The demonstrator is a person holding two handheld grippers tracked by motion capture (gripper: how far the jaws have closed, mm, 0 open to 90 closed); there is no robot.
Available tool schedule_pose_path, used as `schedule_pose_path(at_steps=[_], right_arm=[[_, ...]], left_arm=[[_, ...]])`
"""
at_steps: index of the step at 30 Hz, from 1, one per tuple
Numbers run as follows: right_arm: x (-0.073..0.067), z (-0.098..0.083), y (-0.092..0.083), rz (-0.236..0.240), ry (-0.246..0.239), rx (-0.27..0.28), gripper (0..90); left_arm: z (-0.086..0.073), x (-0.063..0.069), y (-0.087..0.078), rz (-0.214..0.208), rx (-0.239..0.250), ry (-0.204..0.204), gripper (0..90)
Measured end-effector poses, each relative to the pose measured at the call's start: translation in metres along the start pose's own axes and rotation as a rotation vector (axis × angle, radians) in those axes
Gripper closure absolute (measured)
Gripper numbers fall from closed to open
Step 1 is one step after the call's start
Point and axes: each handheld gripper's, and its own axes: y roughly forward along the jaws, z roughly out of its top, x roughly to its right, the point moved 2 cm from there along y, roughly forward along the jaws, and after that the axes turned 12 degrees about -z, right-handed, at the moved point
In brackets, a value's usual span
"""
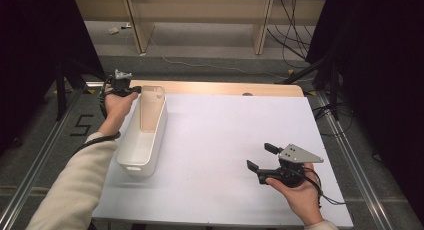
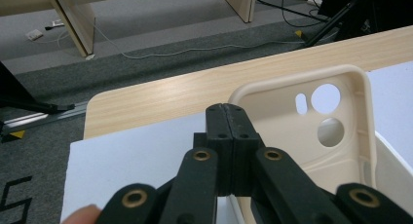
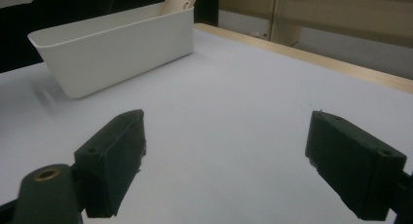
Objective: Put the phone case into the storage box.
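While the left gripper sits at the upper left of the high view, its jaws are pressed fully together at the far end of the bin. Its own view shows the two black jaws meeting with no gap in the lower middle of the frame, right at the cream rim of the insert; whether a thin edge is pinched between them I cannot tell. That insert, a beige panel with two round holes and a small slot, stands upright inside the bin's far end, at the right of the left gripper view. The bin is a long white tub lying at the left of the white mat, its length running from lower left toward the upper middle of the high view.

At the lower right of that view, the right gripper rests in a hand above the mat, well apart from the bin. Its jaws stand wide open with nothing between them; its own view shows bare mat between the pads and the bin at the upper left.
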Motion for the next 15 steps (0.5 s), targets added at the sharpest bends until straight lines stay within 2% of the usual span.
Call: schedule_pose_path(at_steps=[1, 3, 8, 9, 10, 11, 12, 14, 15], right_arm=[[0.000, 0.000, 0.001, 0.006, 0.003, 0.019, 16.0], [0.000, 0.000, -0.001, 0.001, 0.012, -0.011, 16.0], [-0.001, 0.000, 0.001, 0.008, 0.016, 0.006, 15.9], [-0.001, 0.000, -0.001, 0.001, 0.008, -0.011, 16.0], [-0.001, 0.000, 0.001, 0.002, 0.014, 0.008, 16.0], [-0.001, 0.000, -0.001, 0.001, 0.007, -0.012, 15.9], [-0.001, 0.000, 0.001, 0.007, 0.014, 0.007, 16.0], [0.000, 0.000, -0.001, -0.002, 0.012, -0.012, 15.9], [0.000, 0.000, 0.000, 0.001, 0.018, 0.005, 16.0]], left_arm=[[0.000, 0.001, 0.000, 0.000, 0.019, -0.014, 87.6], [0.001, 0.001, -0.003, -0.004, 0.021, -0.015, 84.5], [0.002, 0.004, -0.015, -0.004, 0.060, -0.017, 75.9], [0.003, 0.005, -0.019, -0.005, 0.074, -0.016, 74.4], [0.004, 0.006, -0.020, -0.006, 0.079, -0.015, 72.2], [0.005, 0.007, -0.024, 0.000, 0.087, -0.012, 71.0], [0.006, 0.008, -0.027, 0.004, 0.090, -0.006, 69.4], [0.006, 0.010, -0.032, -0.003, 0.109, -0.012, 65.8], [0.007, 0.011, -0.036, -0.006, 0.117, -0.012, 63.3]])
